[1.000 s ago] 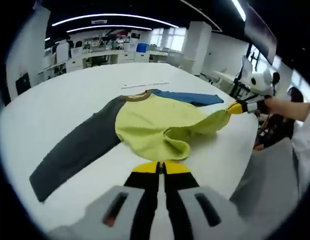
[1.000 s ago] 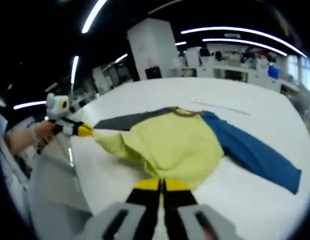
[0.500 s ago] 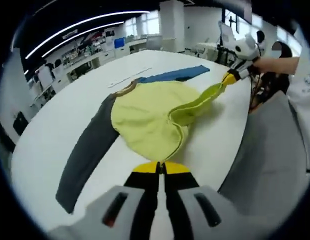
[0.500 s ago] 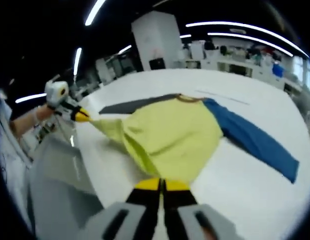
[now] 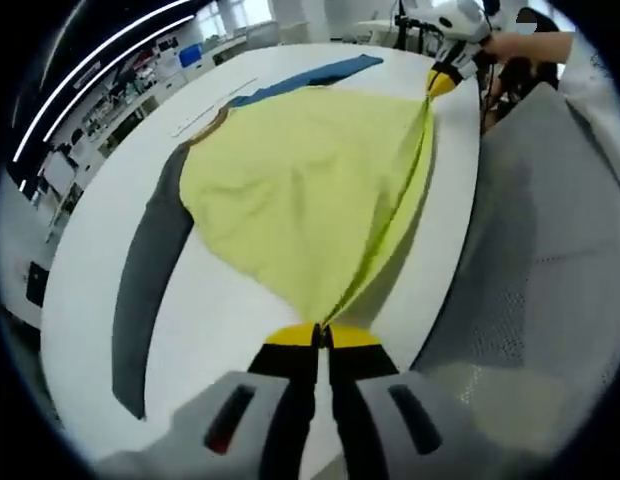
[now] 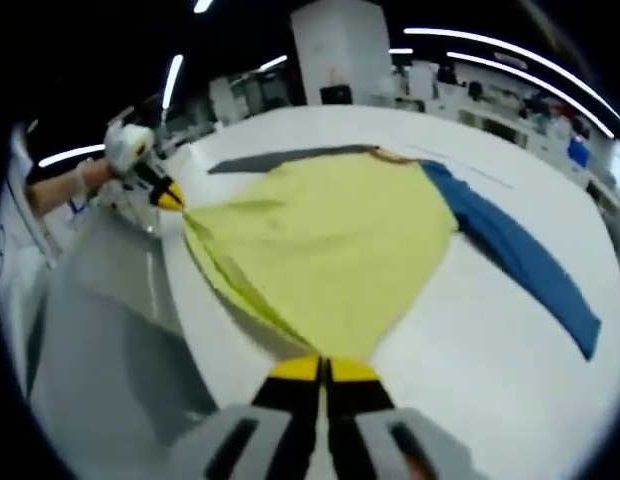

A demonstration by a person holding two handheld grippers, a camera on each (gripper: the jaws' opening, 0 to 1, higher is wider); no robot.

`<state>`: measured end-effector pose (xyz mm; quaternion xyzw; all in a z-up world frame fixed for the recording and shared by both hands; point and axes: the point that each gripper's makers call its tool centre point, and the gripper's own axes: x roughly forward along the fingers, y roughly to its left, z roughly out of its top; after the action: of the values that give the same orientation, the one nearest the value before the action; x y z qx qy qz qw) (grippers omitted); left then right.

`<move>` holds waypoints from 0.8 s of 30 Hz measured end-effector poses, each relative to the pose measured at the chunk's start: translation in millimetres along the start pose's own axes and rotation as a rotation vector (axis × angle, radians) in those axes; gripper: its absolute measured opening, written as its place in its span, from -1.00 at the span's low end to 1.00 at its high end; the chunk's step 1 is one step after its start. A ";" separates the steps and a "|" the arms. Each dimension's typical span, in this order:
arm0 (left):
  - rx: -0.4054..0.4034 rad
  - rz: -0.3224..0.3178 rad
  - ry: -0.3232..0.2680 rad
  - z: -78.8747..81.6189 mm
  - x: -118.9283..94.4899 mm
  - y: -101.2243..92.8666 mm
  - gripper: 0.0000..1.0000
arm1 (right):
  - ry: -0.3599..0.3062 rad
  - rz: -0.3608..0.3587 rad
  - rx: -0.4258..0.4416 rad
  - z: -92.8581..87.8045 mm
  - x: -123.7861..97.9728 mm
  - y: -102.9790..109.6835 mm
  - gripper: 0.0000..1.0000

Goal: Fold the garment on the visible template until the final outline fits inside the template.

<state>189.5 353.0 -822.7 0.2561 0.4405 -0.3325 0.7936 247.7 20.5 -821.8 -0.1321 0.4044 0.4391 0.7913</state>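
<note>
Left gripper view: both tools (image 5: 321, 335) (image 6: 325, 365) pinch the garment's (image 5: 300, 190) hem, stretched between them.

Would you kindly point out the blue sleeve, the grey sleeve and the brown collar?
blue sleeve (image 6: 520, 262): right gripper view, middle of the sleeve.
grey sleeve (image 5: 142, 280): left gripper view, mid-length of the sleeve.
brown collar (image 5: 212, 127): left gripper view, the neckline band.

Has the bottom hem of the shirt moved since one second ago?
Yes. The hem, slack and bunched before, is now stretched taut between the left gripper and right gripper, along the table edge.
</note>
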 end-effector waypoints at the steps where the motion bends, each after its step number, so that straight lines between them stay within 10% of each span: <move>1: 0.012 -0.009 0.022 0.3 1.0 -5.5 -1.00 | 0.009 -0.003 -0.008 -2.5 0.1 0.0 -1.00; 5: 0.168 -0.027 0.091 -10.5 10.1 -15.3 -1.00 | 0.032 0.000 -0.044 -8.5 0.3 1.2 -1.00; 24: 0.192 -0.004 0.128 -21.8 19.4 -21.2 -1.00 | 0.110 -0.003 -0.208 -35.6 10.9 2.9 -1.00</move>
<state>169.5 348.6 -852.5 0.3508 0.4570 -0.3576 0.7350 229.8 8.5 -852.3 -0.2378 0.3992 0.4697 0.7506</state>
